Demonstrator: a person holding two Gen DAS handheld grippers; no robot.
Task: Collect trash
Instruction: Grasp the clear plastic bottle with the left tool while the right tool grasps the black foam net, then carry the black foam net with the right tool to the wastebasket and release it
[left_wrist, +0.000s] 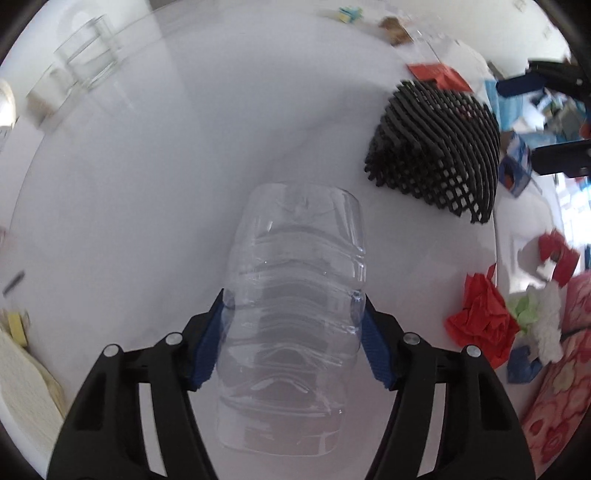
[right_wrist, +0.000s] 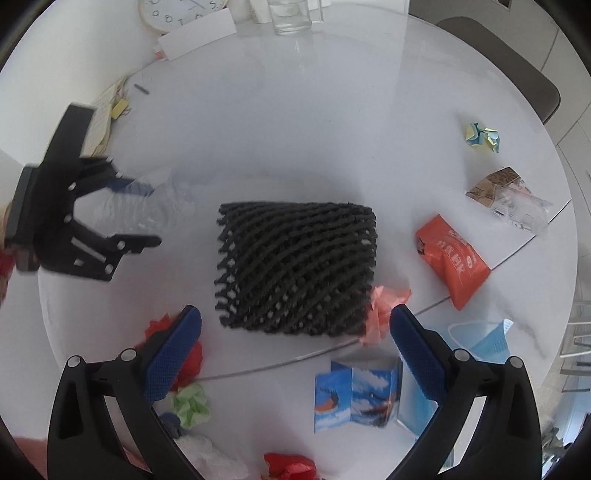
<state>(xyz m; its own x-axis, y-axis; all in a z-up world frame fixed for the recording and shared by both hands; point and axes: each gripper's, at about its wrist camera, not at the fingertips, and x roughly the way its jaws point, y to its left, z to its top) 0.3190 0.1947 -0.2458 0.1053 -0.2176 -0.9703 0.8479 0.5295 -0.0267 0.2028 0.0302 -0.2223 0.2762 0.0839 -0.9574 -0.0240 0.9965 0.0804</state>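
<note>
My left gripper (left_wrist: 293, 312) is shut on a clear plastic bottle (left_wrist: 295, 295) and holds it above the white round table (left_wrist: 184, 166). The bottle dents where the blue pads (left_wrist: 373, 343) pinch it. The right wrist view shows this gripper (right_wrist: 144, 214) with the bottle (right_wrist: 147, 210) at the left, blurred. A black mesh basket (right_wrist: 295, 266) stands at the table's middle; in the left wrist view the basket (left_wrist: 436, 144) is to the upper right. My right gripper (right_wrist: 295, 332) is open and empty, just in front of the basket.
Trash lies around the basket: an orange snack bag (right_wrist: 452, 258), crumpled pink paper (right_wrist: 384, 306), a blue carton (right_wrist: 356, 397), a blue face mask (right_wrist: 484, 338), red paper (left_wrist: 484, 321), green paper (right_wrist: 190, 402), a clear wrapper (right_wrist: 513, 197), yellow-blue paper (right_wrist: 482, 136). A glass (right_wrist: 291, 14) and clock (right_wrist: 173, 11) stand at the back.
</note>
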